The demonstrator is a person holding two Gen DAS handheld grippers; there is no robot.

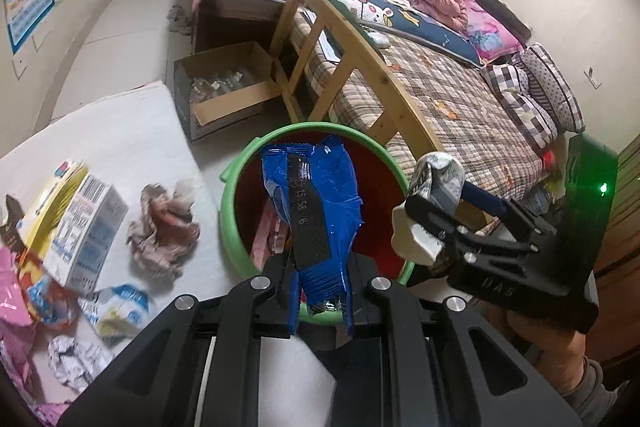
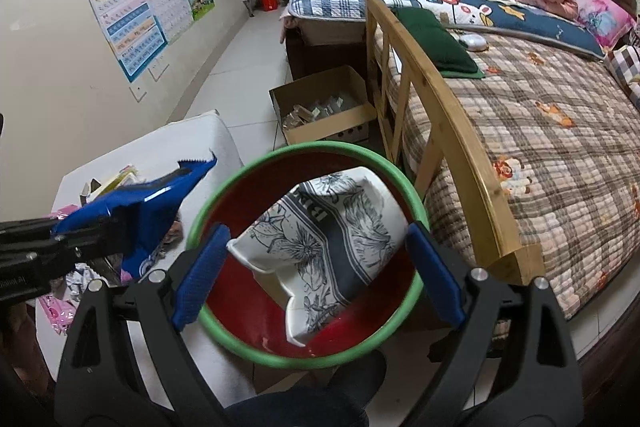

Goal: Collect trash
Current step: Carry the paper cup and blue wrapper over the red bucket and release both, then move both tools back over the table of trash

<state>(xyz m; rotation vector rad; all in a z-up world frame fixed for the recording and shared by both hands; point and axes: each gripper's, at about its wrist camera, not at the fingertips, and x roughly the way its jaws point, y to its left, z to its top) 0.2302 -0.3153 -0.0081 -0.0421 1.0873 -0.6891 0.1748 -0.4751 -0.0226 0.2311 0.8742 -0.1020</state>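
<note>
The left gripper [image 1: 320,291] is clenched on a blue foil snack wrapper [image 1: 316,203], held over the green-rimmed red bin [image 1: 232,227] near the bed's wooden footboard [image 1: 360,55]. The wrapper looks light, limp and slick; a pinch near its crimped end seems safest against slipping. The right gripper [image 2: 316,267] stands wide, its blue pads [image 2: 200,275] grasping a crushed floral paper cup [image 2: 320,247] across its body, also above the bin. The cup is probably light and already dented, so squeezing harder would only buckle it further.
</note>
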